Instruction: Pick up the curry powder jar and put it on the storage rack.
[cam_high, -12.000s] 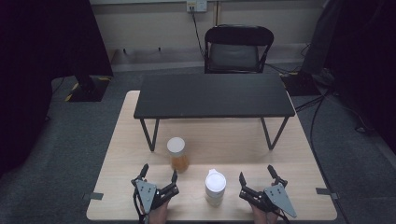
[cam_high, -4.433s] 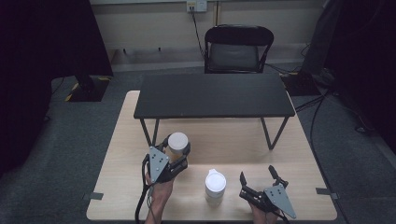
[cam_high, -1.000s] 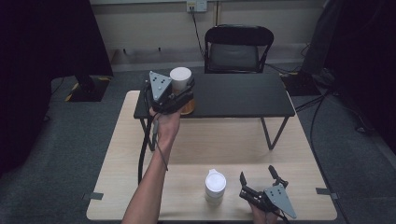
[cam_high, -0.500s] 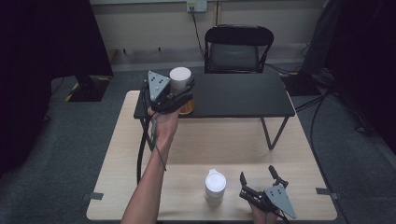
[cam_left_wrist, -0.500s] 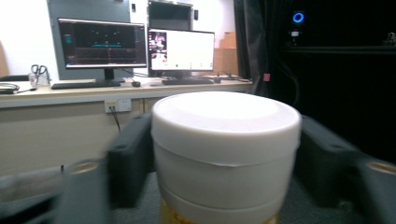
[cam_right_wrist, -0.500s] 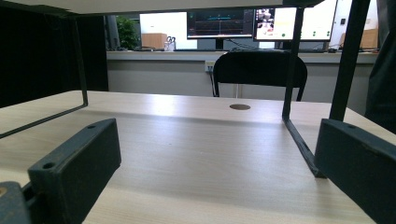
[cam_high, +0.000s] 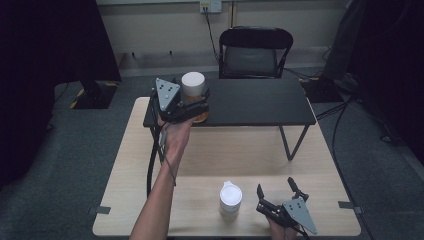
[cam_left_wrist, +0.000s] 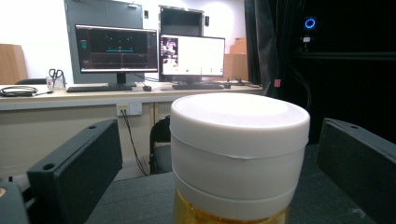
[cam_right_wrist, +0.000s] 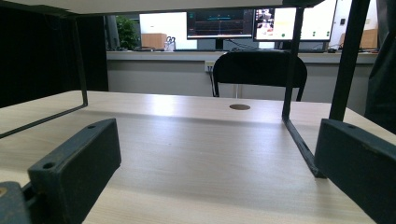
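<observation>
The jar (cam_high: 193, 95) with the white lid and amber contents stands on the black shelf (cam_high: 260, 102), close to that shelf's left end and toward its front edge. The left gripper (cam_high: 192, 109) sits around it at shelf height. Its jaws have just been opening, and in the left gripper view they stand spread, one on each side of the jar (cam_left_wrist: 239, 154), with a clear gap between each black pad and the white lid. Nothing is pinched; the jar rests on its own.

To the right of the jar the shelf top is bare all the way to its far end, so there is plenty of room on that side. On the left there is little shelf left before the edge drops to the wooden table (cam_high: 125, 180) below.

The right gripper (cam_high: 278, 192) lies low near the table's front right corner, jaws spread wide with only bare wood between them. In the right gripper view the open tabletop (cam_right_wrist: 196, 149) runs ahead under the shelf, with the shelf's thin black leg (cam_right_wrist: 299, 135) standing to the right of the path. A second white-lidded jar (cam_high: 230, 199) stands just beside that gripper on its left, apart from it, near the front edge. A black chair (cam_high: 256, 52) waits behind the shelf.
</observation>
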